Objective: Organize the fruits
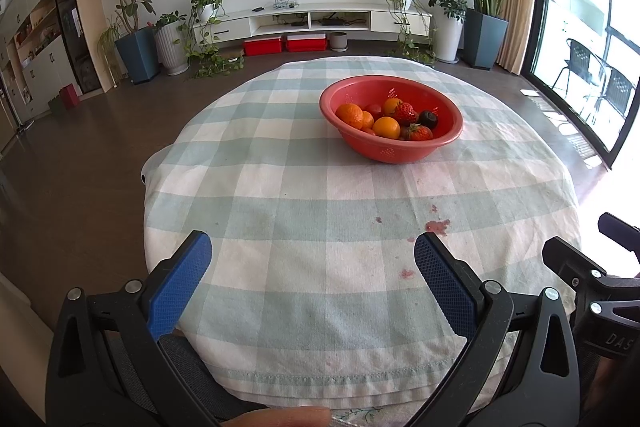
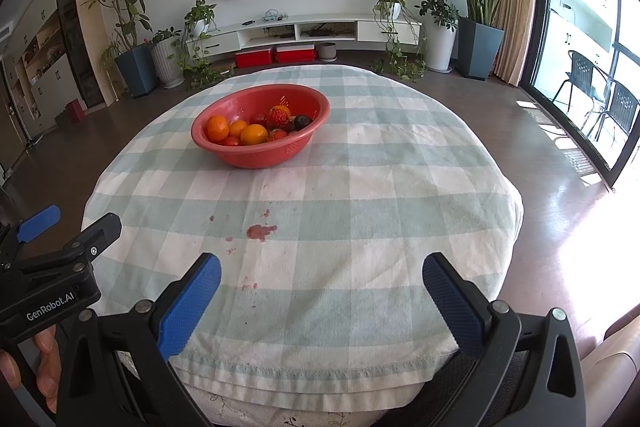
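Note:
A red bowl stands on the far half of the round table, which is covered by a green-and-white checked cloth. Inside lie oranges, strawberries, a dark round fruit and small red fruits. My left gripper hangs open over the table's near edge, well short of the bowl, with nothing between its blue pads. My right gripper is also open and empty at the near edge. Each gripper shows at the edge of the other's view.
Reddish stains mark the cloth between the grippers and the bowl. Brown floor surrounds the table. Potted plants, a white TV cabinet and red boxes stand along the far wall. A glass door is at right.

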